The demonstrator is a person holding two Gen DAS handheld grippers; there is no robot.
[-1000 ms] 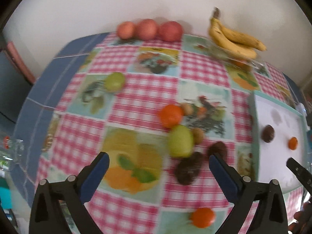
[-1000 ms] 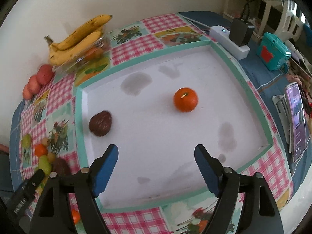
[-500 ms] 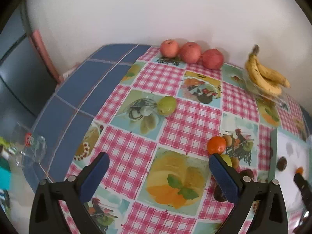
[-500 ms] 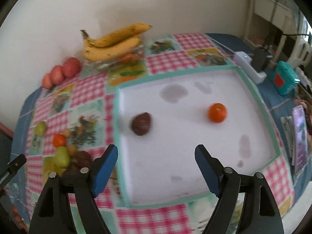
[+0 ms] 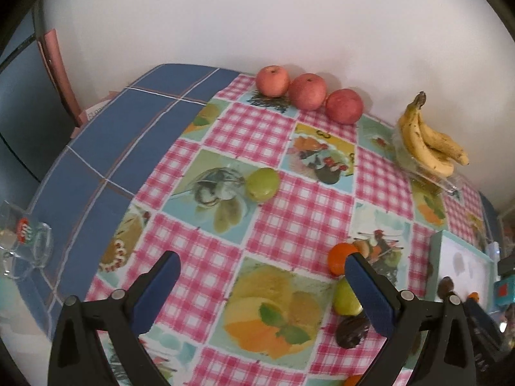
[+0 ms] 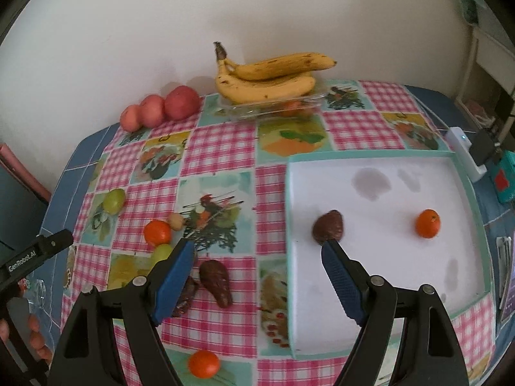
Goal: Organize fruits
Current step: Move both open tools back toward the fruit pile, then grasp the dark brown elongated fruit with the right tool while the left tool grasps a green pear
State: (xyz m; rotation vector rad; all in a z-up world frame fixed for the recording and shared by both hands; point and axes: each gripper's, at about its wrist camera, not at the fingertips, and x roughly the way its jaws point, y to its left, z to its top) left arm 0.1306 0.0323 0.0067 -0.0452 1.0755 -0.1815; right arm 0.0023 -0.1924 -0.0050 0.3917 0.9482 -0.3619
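On the checked tablecloth [image 6: 225, 148], just left of the white tray [image 6: 463, 193], a cluster of loose fruit is seen: an orange tangerine [image 6: 157, 232], a green fruit [image 6: 162, 252], a small pale fruit [image 6: 176, 221] and two dark brown fruits [image 6: 216, 282]. Another tangerine [image 6: 203, 363] lies nearer the camera, and a green fruit [image 6: 114, 200] sits apart to the left. Inside the tray one brown fruit [image 6: 328, 226] and one tangerine [image 6: 427, 223] are already placed, well apart.

Compared with a second ago, the right gripper [image 6: 257, 280] has been swung away from the tray interior and is now aimed at the tray's left rim and the cluster; its jaws are spread wide and nothing is held. The left gripper [image 5: 262, 292] has been pulled back and turned left, so the cluster is now at its right fingertip [image 5: 367, 289]; it too is released and empty.

This is judged as a return trip: a fruit has probably been delivered and the next pick is being lined up, likely a brown fruit. Three red apples [image 6: 161, 109] and the bananas [image 6: 267, 77] on their clear dish are left untouched by the wall.
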